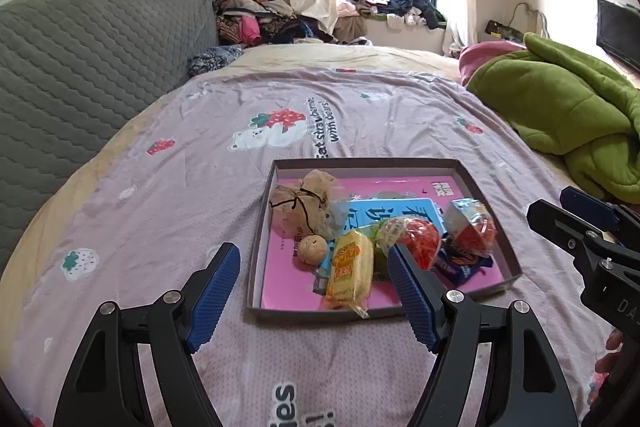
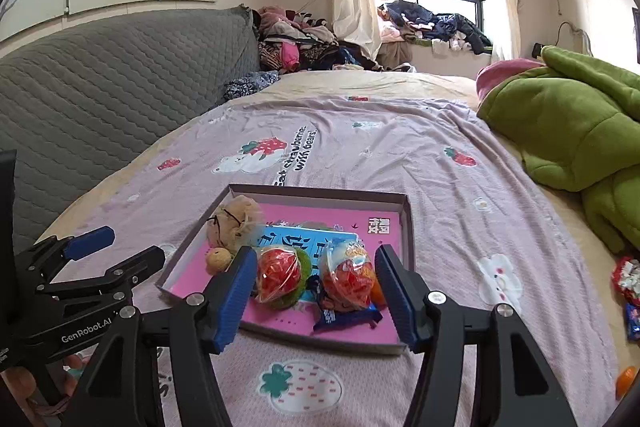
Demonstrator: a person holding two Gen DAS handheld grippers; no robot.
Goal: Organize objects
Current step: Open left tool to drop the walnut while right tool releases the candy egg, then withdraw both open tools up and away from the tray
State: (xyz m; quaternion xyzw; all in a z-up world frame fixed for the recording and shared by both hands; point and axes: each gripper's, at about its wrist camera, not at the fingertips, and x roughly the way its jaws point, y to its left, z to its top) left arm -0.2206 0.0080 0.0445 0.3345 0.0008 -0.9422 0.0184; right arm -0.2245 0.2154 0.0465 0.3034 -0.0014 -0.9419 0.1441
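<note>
Both grippers hang above the near edge of the shallow box [image 1: 486, 211], spread wide with nothing between their pads. From the left wrist view, the left gripper [image 1: 314, 297] looks down and forward at the box's near left corner, and the yellow snack packet [image 1: 350, 271] lies just ahead of it, its long axis running away from the camera, roughly in line with the fingers. The right gripper [image 2: 316, 295] faces the box's near right half, where two red wrapped sweets [image 2: 278, 275] sit side by side ahead of its open jaws, with a blue wrapper [image 2: 346, 315] lying just below them on the box floor. A tan tied pouch [image 1: 304, 203] and a small round biscuit [image 1: 313, 249] rest toward the left wall of the box, on the pink card that lines it. Everything near the middle already lies inside the box, which sits on the pink strawberry bedsheet [image 1: 200, 211]. Still outside it, at the far right edge of the right wrist view, are a few loose wrapped snacks [image 2: 628, 283] on the sheet, well apart from the box. Those look like the remaining work, and the right hand is plainly the nearer one; reaching them would mean swinging right, away from the box.
</note>
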